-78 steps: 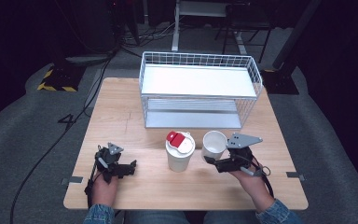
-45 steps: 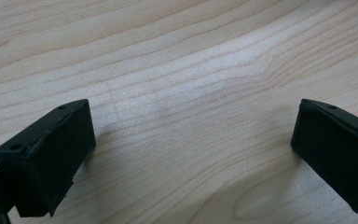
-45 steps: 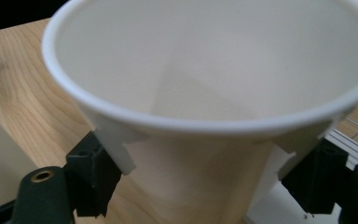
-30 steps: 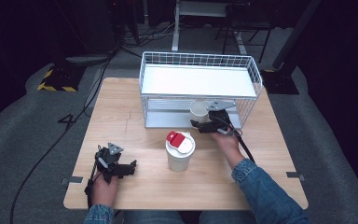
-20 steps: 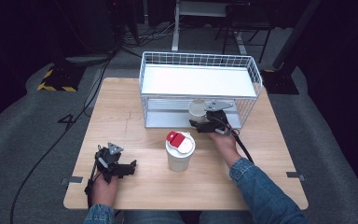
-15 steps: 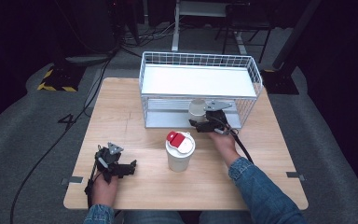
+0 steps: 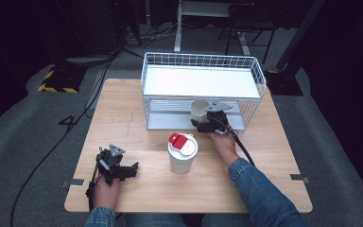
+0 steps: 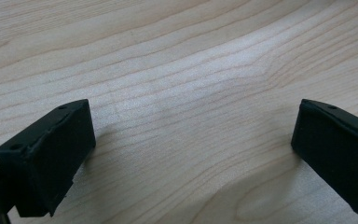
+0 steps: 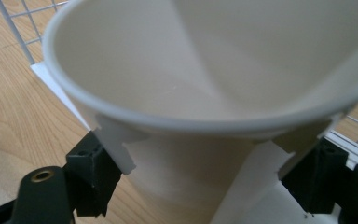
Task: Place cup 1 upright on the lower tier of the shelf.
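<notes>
Where wire mesh begins: smooth tapered paper cup (image 9: 205, 93) clamped in right gripper (image 9: 205, 182).

The pale wooden bench (image 7: 137, 118) has a matt, smooth top with fine wavy grain. The white wire rack (image 7: 203, 61) looks like coated metal, its thin rods slightly glossy, with flat matt white shelves. The open white paper cup (image 9: 214, 70) is smooth and matt inside, with a rolled rim. The tall white paper cup with a white plastic lid and red tab (image 7: 183, 152) looks smooth, faintly shiny on the lid. The black plastic left gripper (image 8: 196, 163) is matt with slightly rough edges. The sleeve (image 7: 260, 194) is blue denim cloth.
</notes>
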The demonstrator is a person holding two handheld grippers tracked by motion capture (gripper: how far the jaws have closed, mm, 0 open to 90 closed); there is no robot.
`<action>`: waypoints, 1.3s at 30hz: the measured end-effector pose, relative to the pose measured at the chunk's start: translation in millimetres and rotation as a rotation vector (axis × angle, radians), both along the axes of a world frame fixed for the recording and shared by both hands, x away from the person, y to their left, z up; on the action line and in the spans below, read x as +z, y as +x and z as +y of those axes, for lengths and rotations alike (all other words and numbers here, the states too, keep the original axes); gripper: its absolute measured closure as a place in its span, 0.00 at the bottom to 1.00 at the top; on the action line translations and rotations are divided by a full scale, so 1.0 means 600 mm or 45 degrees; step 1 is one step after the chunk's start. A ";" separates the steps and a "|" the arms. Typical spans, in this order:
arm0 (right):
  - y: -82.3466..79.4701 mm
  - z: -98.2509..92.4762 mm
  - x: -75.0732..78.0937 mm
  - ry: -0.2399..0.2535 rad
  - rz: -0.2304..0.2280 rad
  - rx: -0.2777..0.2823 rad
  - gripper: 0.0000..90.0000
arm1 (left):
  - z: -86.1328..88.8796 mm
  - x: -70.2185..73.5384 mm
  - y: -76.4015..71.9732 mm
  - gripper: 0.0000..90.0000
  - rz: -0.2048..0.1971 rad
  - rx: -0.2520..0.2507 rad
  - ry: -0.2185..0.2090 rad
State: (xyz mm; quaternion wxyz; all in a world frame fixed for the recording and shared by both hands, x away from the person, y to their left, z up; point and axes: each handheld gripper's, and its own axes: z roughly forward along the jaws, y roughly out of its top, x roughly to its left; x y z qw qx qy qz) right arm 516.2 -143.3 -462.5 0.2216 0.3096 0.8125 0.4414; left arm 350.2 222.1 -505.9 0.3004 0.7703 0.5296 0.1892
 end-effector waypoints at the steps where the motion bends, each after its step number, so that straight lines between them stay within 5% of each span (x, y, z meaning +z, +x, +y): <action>1: 0.000 0.000 0.000 0.000 0.000 0.000 0.25 | 0.000 0.000 0.000 0.00 0.000 0.000 0.000; 30: 0.029 -0.005 -0.020 0.072 0.077 -0.032 0.25 | 0.000 0.000 0.000 0.00 0.000 0.001 -0.001; 39: 0.031 -0.010 -0.019 0.118 0.120 -0.060 0.04 | 0.000 0.000 0.000 0.00 0.000 0.003 -0.002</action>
